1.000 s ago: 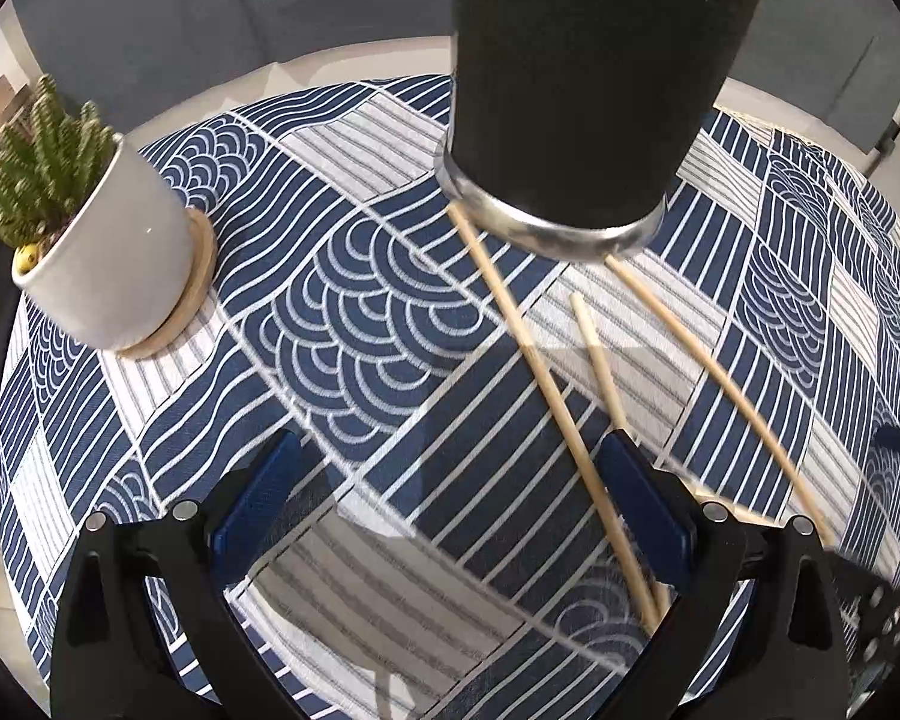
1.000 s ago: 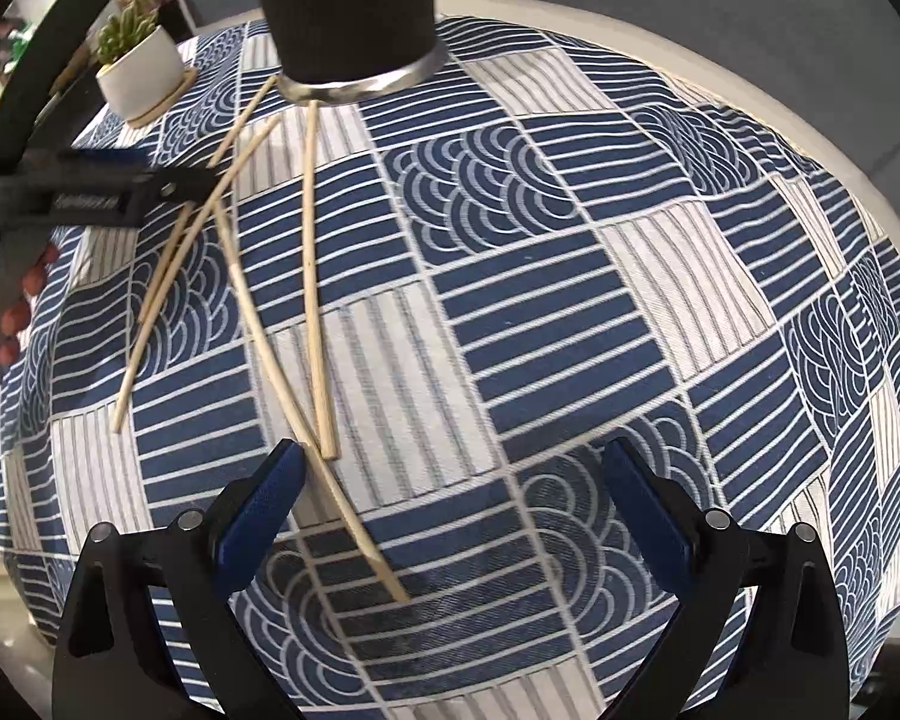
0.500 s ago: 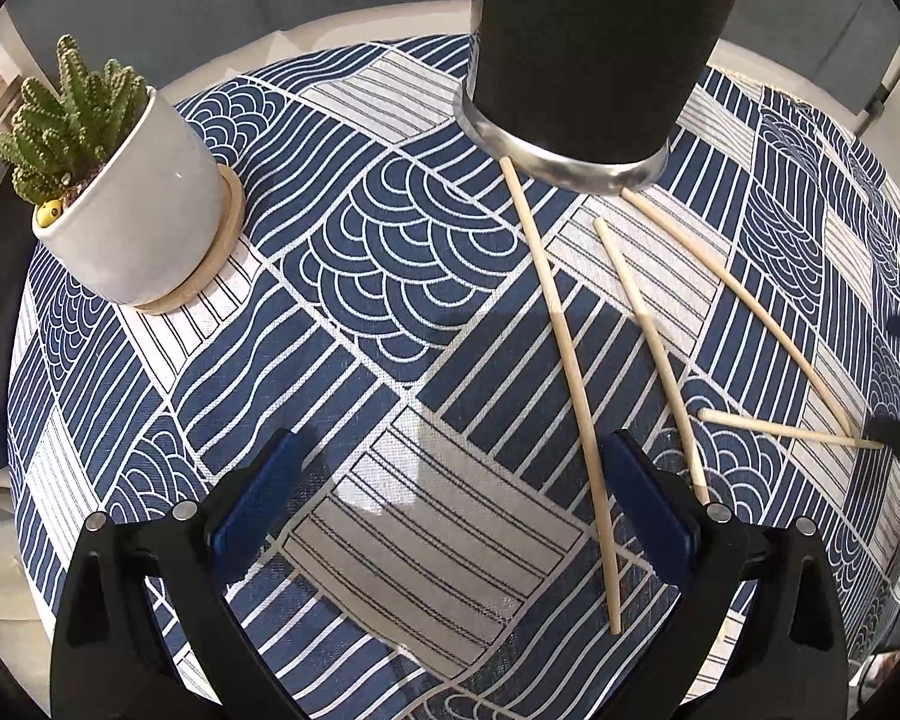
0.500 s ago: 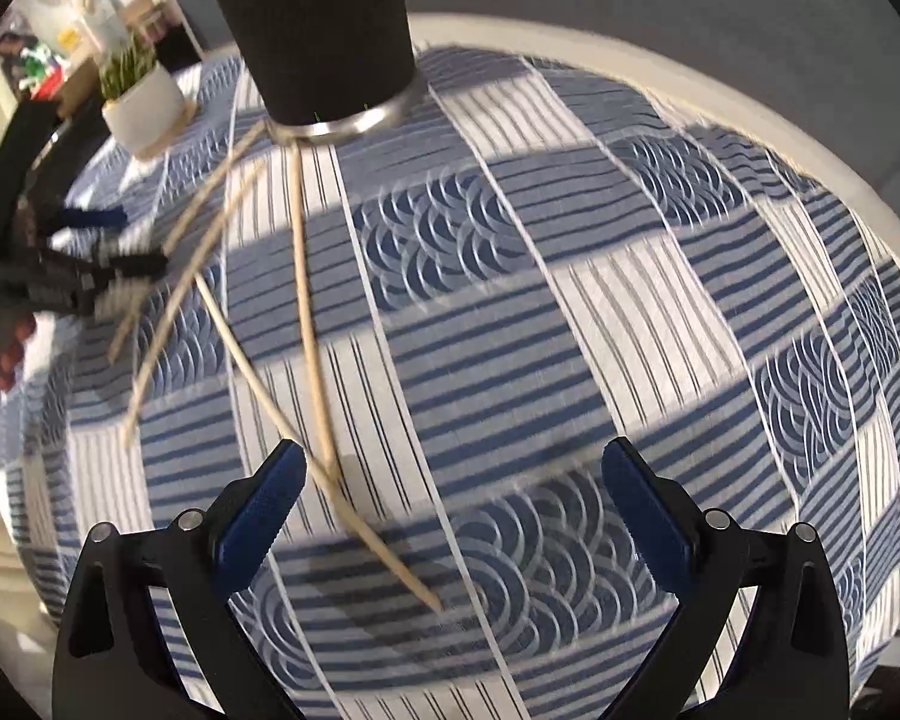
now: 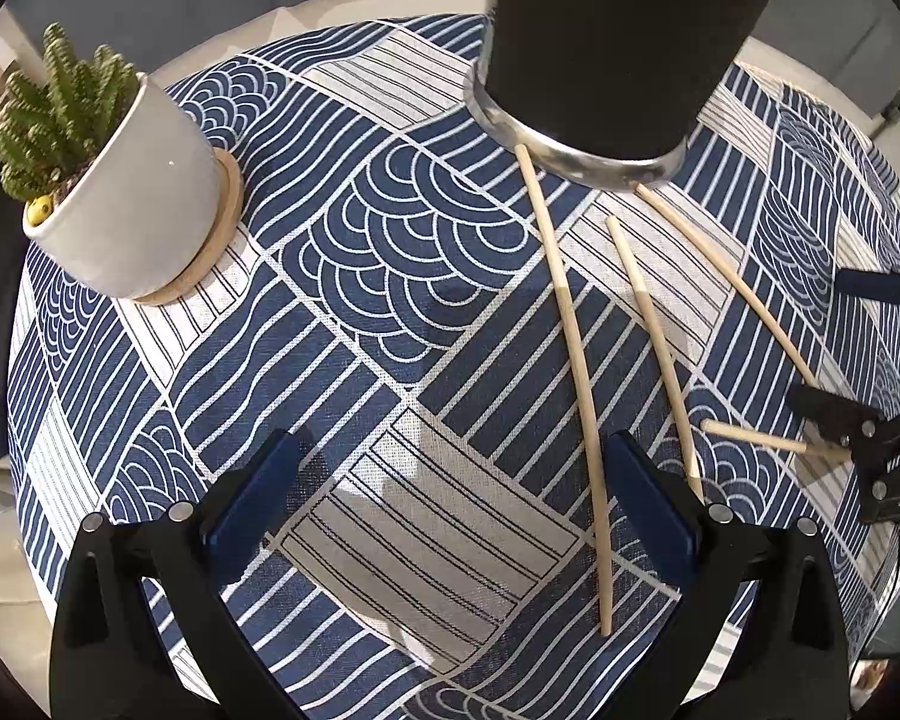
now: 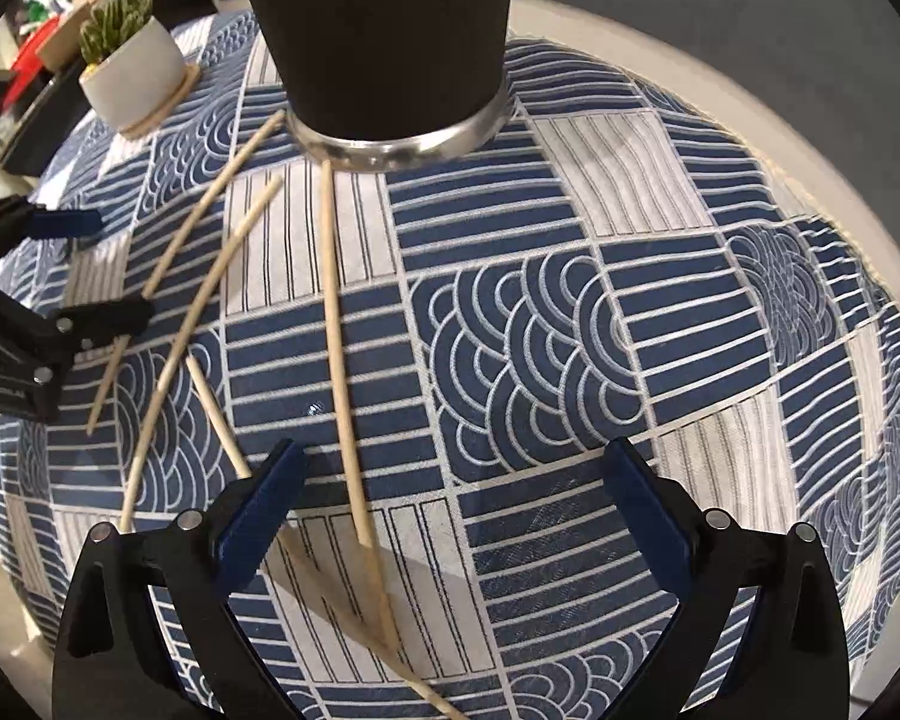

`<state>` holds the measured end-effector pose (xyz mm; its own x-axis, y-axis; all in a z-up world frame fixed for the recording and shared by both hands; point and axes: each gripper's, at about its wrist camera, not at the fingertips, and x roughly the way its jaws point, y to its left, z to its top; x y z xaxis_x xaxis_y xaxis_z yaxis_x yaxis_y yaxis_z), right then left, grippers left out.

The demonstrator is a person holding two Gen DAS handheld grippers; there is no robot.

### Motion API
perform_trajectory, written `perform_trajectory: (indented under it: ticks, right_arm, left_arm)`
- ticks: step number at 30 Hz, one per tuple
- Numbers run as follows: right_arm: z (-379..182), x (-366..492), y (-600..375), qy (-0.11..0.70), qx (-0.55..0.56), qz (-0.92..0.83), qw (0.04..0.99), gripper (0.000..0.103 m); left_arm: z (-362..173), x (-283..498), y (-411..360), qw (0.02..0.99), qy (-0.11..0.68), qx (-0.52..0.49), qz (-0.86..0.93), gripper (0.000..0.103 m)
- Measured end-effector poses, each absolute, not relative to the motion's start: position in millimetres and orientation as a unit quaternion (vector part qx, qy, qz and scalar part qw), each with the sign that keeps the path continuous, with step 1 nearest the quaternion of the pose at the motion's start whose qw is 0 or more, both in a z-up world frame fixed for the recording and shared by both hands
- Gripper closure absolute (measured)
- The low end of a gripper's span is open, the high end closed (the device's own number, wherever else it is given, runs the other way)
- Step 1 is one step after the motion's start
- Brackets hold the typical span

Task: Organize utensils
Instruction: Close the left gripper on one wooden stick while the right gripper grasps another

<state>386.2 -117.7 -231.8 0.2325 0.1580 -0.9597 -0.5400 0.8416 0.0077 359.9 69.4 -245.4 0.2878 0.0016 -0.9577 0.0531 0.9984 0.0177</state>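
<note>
Several wooden chopsticks lie loose on the patterned cloth in front of a tall black cup [image 5: 618, 42] with a silver base. In the left wrist view one long chopstick [image 5: 570, 336] runs from the cup down between my open left gripper's [image 5: 450, 516] fingers, near the right one. In the right wrist view the cup [image 6: 378, 30] stands ahead and a chopstick [image 6: 339, 360] runs from its base down between my open right gripper's [image 6: 450, 516] fingers. Another chopstick [image 6: 222, 420] passes under the left finger. Both grippers are empty.
A cactus in a white pot [image 5: 120, 204] on a wooden coaster stands at the left. The blue and white cloth [image 5: 390, 276] covers a round table. The right gripper shows at the right edge of the left wrist view [image 5: 870, 438].
The left gripper has pulled back from the cup, so more chopsticks show. The right gripper has moved forward toward the cup and over the chopstick ends.
</note>
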Motion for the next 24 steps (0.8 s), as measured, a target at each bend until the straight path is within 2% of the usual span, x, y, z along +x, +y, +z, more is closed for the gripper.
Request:
perform_trajectory:
  ticks: [12,14,16,17,18,21,24]
  right_arm:
    - [-237.0,397.6,-122.2,0.607,-0.165,0.206,0.749,0.008]
    - [-231.4,399.9,-118.5,0.602,-0.165,0.209,0.753,0.023]
    - [-222.6,400.8,-121.1,0.603,-0.166,0.215,0.75,0.071]
    - [-221.3,402.6,-125.2,0.604,-0.164,0.214,0.75,0.091]
    - [-220.8,404.9,-131.1,0.605,-0.153,0.216,0.751,0.094]
    - [-220.0,405.2,-144.9,0.61,-0.127,0.212,0.752,0.097]
    - [-219.3,398.2,-156.8,0.611,-0.111,0.205,0.756,0.098]
  left_arm:
    - [-245.2,348.2,68.7,0.814,0.581,0.019,-0.009,0.005]
    - [-243.9,348.7,69.0,0.809,0.587,0.023,-0.016,0.008]
    - [-240.8,346.6,72.9,0.807,0.59,0.022,-0.016,0.017]
    - [-238.2,345.3,77.1,0.807,0.59,0.019,-0.012,0.026]
    - [-235.0,344.0,82.5,0.808,0.589,0.015,-0.01,0.031]
    - [-230.8,339.2,92.6,0.806,0.592,0.007,0.0,0.058]
    - [-228.2,327.7,99.5,0.804,0.595,0.0,0.007,0.076]
